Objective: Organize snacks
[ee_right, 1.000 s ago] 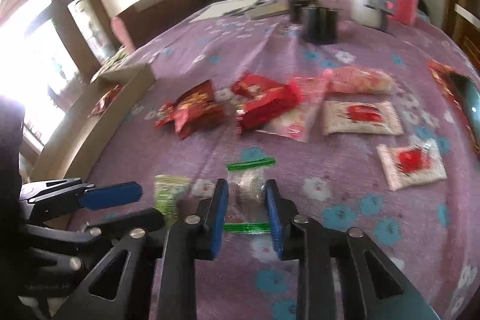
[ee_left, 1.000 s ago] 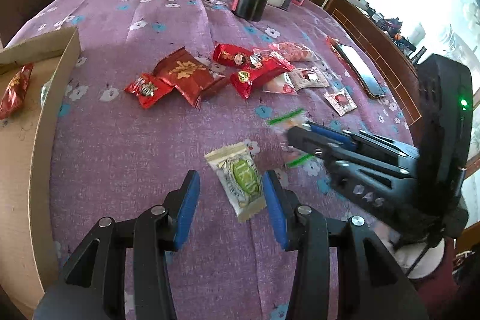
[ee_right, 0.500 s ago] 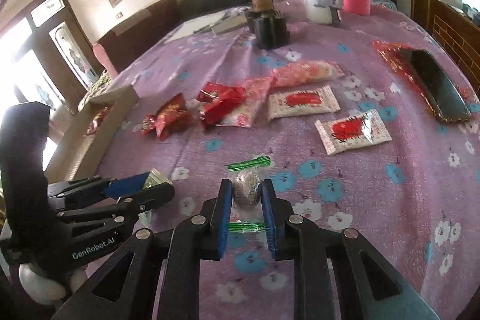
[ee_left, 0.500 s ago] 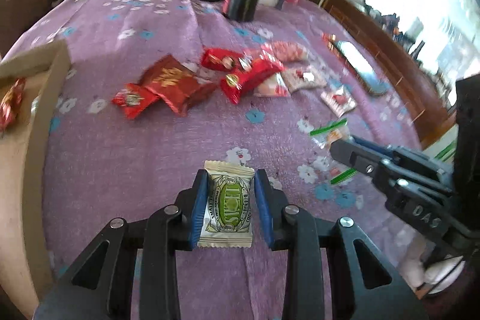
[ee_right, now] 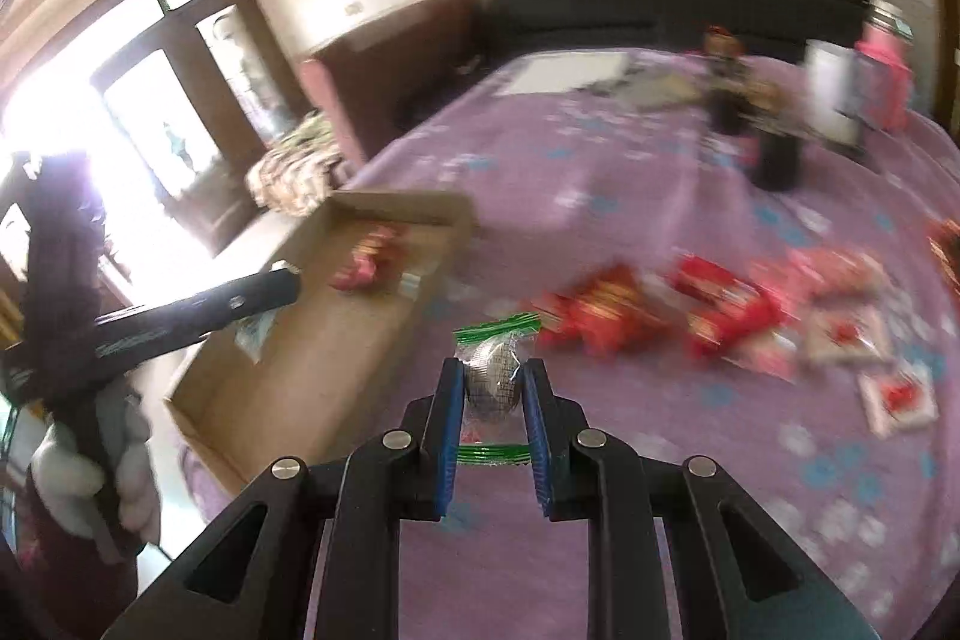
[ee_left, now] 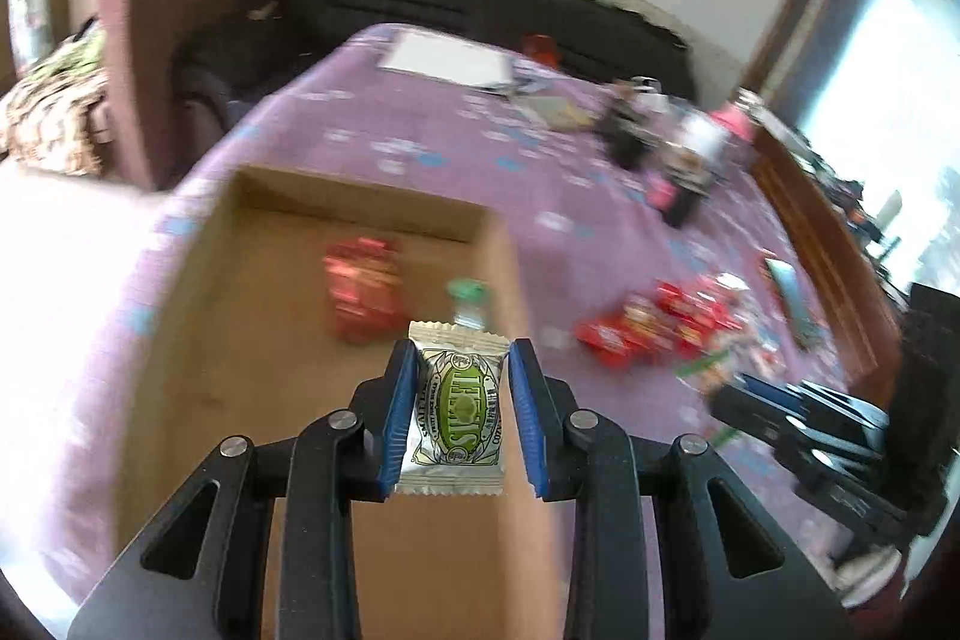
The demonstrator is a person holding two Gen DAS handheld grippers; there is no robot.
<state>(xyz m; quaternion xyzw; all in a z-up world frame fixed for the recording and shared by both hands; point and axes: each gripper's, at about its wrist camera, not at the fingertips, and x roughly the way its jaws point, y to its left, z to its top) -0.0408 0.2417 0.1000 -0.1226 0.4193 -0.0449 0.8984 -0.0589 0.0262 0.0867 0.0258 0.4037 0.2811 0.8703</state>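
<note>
A: Left wrist view: our left tongs (ee_left: 462, 418) clenched the green sachet (ee_left: 459, 415) above the cardboard box (ee_left: 240, 340).

B: Our right tongs (ee_right: 493, 394) gripped a clear-wrapped sweet (ee_right: 492, 379); many red packets (ee_right: 660, 310) lay unsorted on the table (ee_right: 600, 148).

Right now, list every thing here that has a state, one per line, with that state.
left gripper: fingers shut on the green-label packet, held over the box.
green-label packet: gripped, lifted.
right gripper: fingers shut on the clear wrapped sweet.
clear wrapped sweet: gripped, above the cloth.
cardboard box: open-topped, a red packet inside.
red snack packets: loose on the purple tablecloth.
</note>
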